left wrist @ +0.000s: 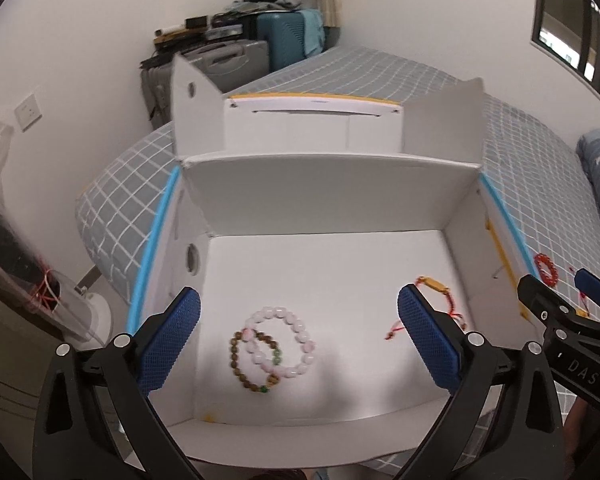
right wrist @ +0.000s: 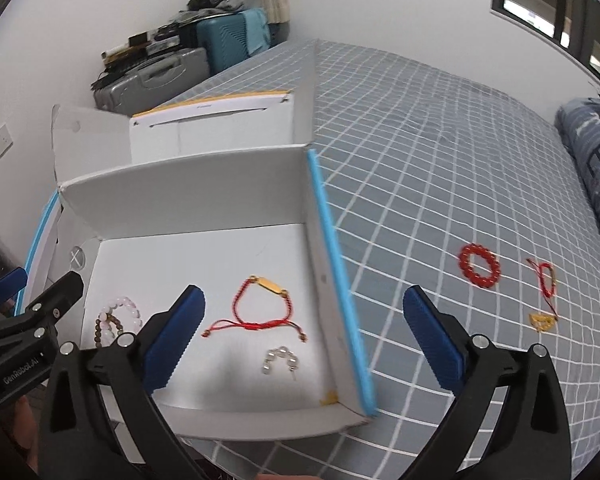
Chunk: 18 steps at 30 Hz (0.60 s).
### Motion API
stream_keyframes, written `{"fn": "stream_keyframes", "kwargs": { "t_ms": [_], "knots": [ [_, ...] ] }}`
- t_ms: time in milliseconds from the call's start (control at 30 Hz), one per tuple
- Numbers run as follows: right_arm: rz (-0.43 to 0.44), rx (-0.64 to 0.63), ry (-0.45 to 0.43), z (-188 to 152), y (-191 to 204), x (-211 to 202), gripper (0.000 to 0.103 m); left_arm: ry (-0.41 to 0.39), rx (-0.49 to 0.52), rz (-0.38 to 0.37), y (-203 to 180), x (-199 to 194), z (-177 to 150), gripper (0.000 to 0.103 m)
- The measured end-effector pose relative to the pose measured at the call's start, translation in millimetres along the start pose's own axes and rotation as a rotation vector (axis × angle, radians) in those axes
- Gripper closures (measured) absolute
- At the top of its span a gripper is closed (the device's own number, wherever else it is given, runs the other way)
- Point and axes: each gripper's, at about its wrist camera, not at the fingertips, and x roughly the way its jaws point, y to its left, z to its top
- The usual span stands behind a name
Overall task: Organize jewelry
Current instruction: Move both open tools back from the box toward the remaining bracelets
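An open white box [left wrist: 328, 200] [right wrist: 188, 184] with blue edges sits on the bed. Inside lie a pink bead bracelet [left wrist: 296, 344] [right wrist: 124, 305], a brown bead bracelet [left wrist: 240, 364] [right wrist: 100, 330], a red cord bracelet with a gold plate [right wrist: 260, 300] [left wrist: 434, 286] and a small silver bead piece [right wrist: 278, 358]. On the bedsheet to the right lie a red bead bracelet [right wrist: 479, 266] [left wrist: 546, 268] and a red cord piece with a gold charm [right wrist: 544, 296]. My left gripper [left wrist: 300, 344] is open and empty above the box. My right gripper [right wrist: 304, 340] is open and empty over the box's right wall.
The bed [right wrist: 440, 160] has a grey checked sheet. A dark blue blanket [right wrist: 596, 168] lies at the right edge. Suitcases [right wrist: 196, 56] and clutter stand against the far wall. The box's lid flaps [left wrist: 444, 124] stand up behind it.
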Motion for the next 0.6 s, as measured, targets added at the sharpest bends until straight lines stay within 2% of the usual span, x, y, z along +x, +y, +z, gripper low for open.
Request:
{"fn": "stream_keyframes", "kwargs": {
  "t_ms": [400, 600],
  "knots": [
    [-0.094, 0.079, -0.016, -16.9, -65.8, -32.7, 0.008, -0.023, 0.071, -0.080, -57.1, -16.3, -1.3, 0.006],
    [-0.155, 0.130, -0.002, -32.6, -109.2, -45.1, 0.008, -0.028, 0.144, -0.126, -99.6, -25.8, -6.3, 0.006]
  ]
}}
